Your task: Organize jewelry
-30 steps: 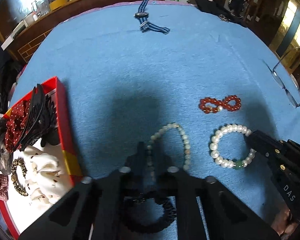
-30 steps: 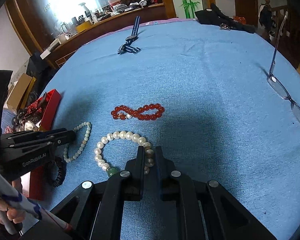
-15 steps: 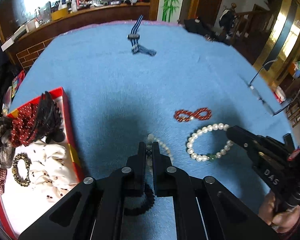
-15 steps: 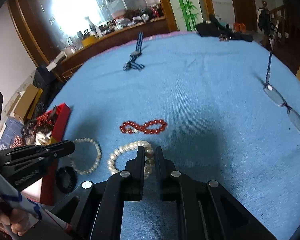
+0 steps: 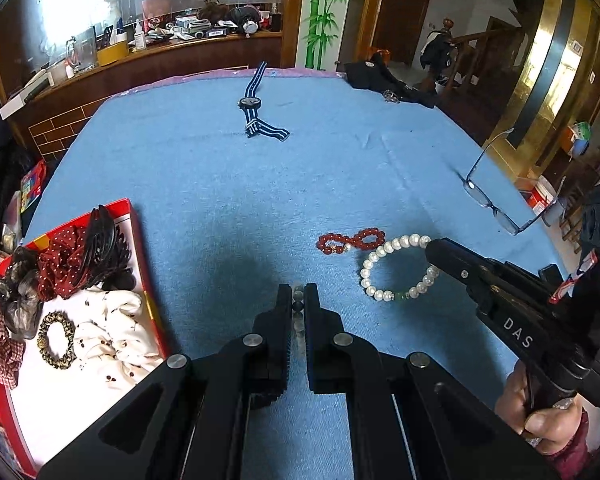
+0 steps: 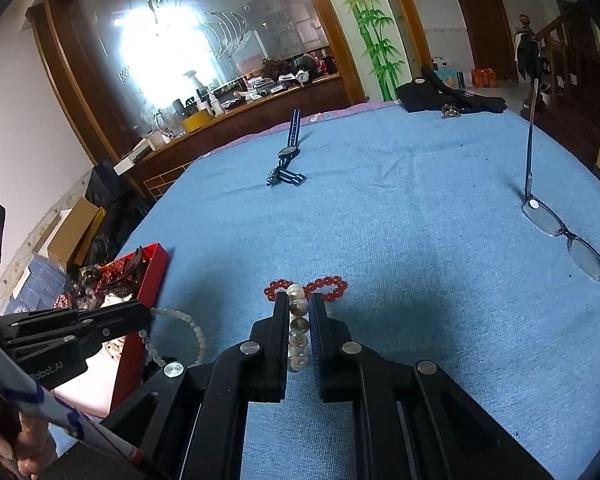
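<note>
Both your grippers are pinching beads. Your left gripper (image 5: 298, 300) is pressed together on the pale bead bracelet (image 6: 172, 334); from the right wrist view its loop hangs from the tips beside the red box (image 5: 138, 240), with a black coiled band (image 6: 154, 362) dangling under it, though whether that band is pinched too you cannot tell. Your right gripper (image 6: 299, 308) is clamped on one side of the pearl bracelet (image 5: 396, 268), whose free loop with the green bead hangs open in the left wrist view.

The red bead bracelet (image 5: 350, 240) lies twisted on the blue cloth (image 5: 220, 168), just beyond the pearls, untouched. Striped watch (image 5: 256, 106) and glasses (image 5: 492, 200) sit well apart.

A side grip on each strand lets the loops hang free. Likely destination: the red box, already holding scrunchies and hair clips.
</note>
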